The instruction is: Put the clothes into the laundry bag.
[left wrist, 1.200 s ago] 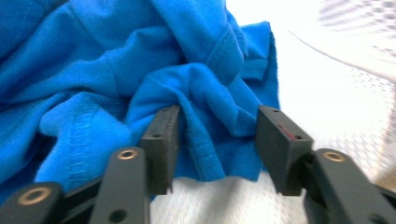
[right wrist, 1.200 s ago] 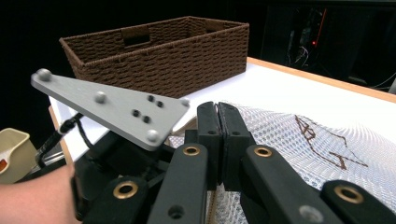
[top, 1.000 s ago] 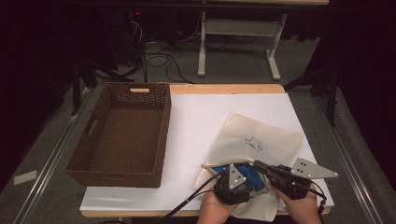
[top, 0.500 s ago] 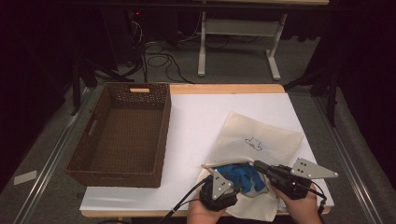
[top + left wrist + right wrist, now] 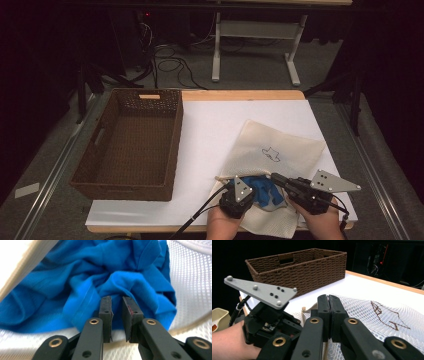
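In the high view the blue cloth (image 5: 263,191) lies at the mouth of the mesh bag (image 5: 280,150) at about five o'clock on the worktop (image 5: 220,130), with the left claw (image 5: 240,184) on its near edge, the right claw (image 5: 276,177) at the bag's rim and the wicker basket (image 5: 131,145) at nine o'clock. In the left gripper view the left claw's jaws have just been closing and now stand narrow at a fold of the cloth (image 5: 105,277), though whether the pads truly pinch it is hard to make out, so a thin bite could slip as it pulls. In the right gripper view the right claw (image 5: 328,298) is fully closed at the mesh bag (image 5: 372,315), its hold on the rim hidden behind the jaws, so if it has none I'd expect the bag to drag along with the cloth.
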### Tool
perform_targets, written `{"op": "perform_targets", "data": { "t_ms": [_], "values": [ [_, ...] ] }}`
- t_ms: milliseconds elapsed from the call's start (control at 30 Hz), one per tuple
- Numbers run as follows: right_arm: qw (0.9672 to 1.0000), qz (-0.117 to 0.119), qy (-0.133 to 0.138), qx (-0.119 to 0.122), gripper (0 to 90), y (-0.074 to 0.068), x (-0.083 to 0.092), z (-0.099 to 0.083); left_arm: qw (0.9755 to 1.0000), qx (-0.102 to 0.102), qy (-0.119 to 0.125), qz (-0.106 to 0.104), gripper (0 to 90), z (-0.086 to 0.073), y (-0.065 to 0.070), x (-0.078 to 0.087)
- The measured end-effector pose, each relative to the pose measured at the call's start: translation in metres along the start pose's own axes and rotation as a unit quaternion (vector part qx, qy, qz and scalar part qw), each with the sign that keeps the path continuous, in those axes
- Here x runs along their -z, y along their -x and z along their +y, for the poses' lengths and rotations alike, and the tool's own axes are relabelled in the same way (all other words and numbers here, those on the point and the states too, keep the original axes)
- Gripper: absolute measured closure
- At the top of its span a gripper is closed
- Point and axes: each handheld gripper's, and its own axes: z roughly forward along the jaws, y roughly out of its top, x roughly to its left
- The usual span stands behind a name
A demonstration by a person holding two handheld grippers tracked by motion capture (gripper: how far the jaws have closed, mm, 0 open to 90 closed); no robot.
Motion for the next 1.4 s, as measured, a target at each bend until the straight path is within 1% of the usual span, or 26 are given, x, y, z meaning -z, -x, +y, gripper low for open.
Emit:
{"op": "perform_targets", "data": {
  "t_ms": [67,133,200,233,300,367,433,500,533,567,633,667,700,733,767,833,867,933,1000,1100,1200,1300,1400],
  "values": [
    [1.0000,-0.001,-0.001,0.000,90.0,0.000,0.000,0.000,1.0000,-0.003,0.007,-0.003,77.1,0.002,0.002,0.000],
    [1.0000,-0.002,-0.001,-0.002,90.0,0.000,0.001,-0.001,0.9998,-0.004,0.021,-0.005,69.5,0.002,0.003,0.004],
    [1.0000,0.000,-0.003,-0.001,90.0,-0.001,0.001,-0.002,0.9994,-0.005,0.033,-0.010,60.4,0.000,0.003,0.011],
    [1.0000,0.002,-0.004,0.000,90.0,-0.001,0.000,-0.002,0.9993,-0.007,0.034,-0.013,57.6,-0.001,0.002,0.015],
    [0.9999,0.004,-0.011,0.000,90.0,-0.003,-0.001,-0.004,0.9992,-0.020,0.032,-0.012,54.2,-0.003,0.001,0.027],
    [0.9998,0.007,-0.018,0.002,90.0,-0.006,-0.002,-0.006,0.9990,-0.035,0.024,-0.015,53.5,-0.003,-0.003,0.042],
    [0.9996,0.010,-0.027,0.002,90.0,-0.009,-0.004,-0.009,0.9988,-0.044,0.020,-0.010,53.5,-0.002,-0.010,0.057],
    [0.9992,0.011,-0.037,0.004,90.0,-0.010,-0.007,-0.012,0.9990,-0.038,0.021,-0.012,53.9,0.001,-0.018,0.071],
    [0.9989,0.014,-0.044,0.006,90.0,-0.011,-0.008,-0.013,0.9989,-0.038,0.025,-0.011,54.3,0.002,-0.023,0.077],
    [0.9985,0.015,-0.051,0.006,90.0,-0.012,-0.010,-0.015,0.9988,-0.041,0.025,-0.006,54.5,0.003,-0.027,0.082],
    [0.9979,0.018,-0.062,0.005,90.0,-0.014,-0.013,-0.019,0.9981,-0.051,0.032,0.013,54.4,0.001,-0.037,0.091],
    [0.9974,0.019,-0.069,0.005,90.0,-0.015,-0.014,-0.022,0.9982,-0.045,0.037,0.016,54.3,0.000,-0.041,0.093],
    [0.9970,0.020,-0.074,0.004,90.0,-0.016,-0.015,-0.024,0.9983,-0.027,0.051,0.014,54.3,-0.003,-0.047,0.098],
    [0.9964,0.021,-0.081,0.007,90.0,-0.017,-0.016,-0.026,0.9981,-0.016,0.058,0.012,54.3,-0.005,-0.051,0.100],
    [0.9961,0.020,-0.086,0.003,90.0,-0.018,-0.017,-0.028,0.9978,-0.009,0.063,0.014,54.3,-0.006,-0.055,0.102],
    [0.9950,0.023,-0.097,0.003,90.0,-0.018,-0.020,-0.032,0.9975,-0.010,0.067,0.021,54.3,-0.006,-0.059,0.104],
    [0.9944,0.022,-0.104,0.002,90.0,-0.018,-0.021,-0.034,0.9975,-0.006,0.067,0.020,53.9,-0.007,-0.060,0.104],
    [0.9928,0.021,-0.118,0.002,90.0,-0.018,-0.025,-0.038,0.9979,-0.003,0.061,0.022,53.2,-0.010,-0.063,0.101],
    [0.9904,0.021,-0.137,0.002,90.0,-0.018,-0.030,-0.043,0.9986,0.003,0.047,0.024,52.9,-0.013,-0.066,0.096],
    [0.9854,0.016,-0.169,0.011,90.0,-0.018,-0.037,-0.050,0.9991,0.010,0.030,0.027,51.2,-0.014,-0.069,0.090],
    [0.9812,0.009,-0.193,0.007,90.0,-0.016,-0.041,-0.055,0.9993,0.017,0.011,0.032,50.2,-0.016,-0.074,0.085],
    [0.9754,-0.001,-0.220,0.013,90.0,-0.013,-0.045,-0.062,0.9988,0.021,-0.016,0.040,49.3,-0.020,-0.080,0.079],
    [0.9702,-0.010,-0.242,0.014,90.0,-0.009,-0.049,-0.068,0.9975,0.030,-0.043,0.046,48.3,-0.023,-0.086,0.070]
  ]
}}
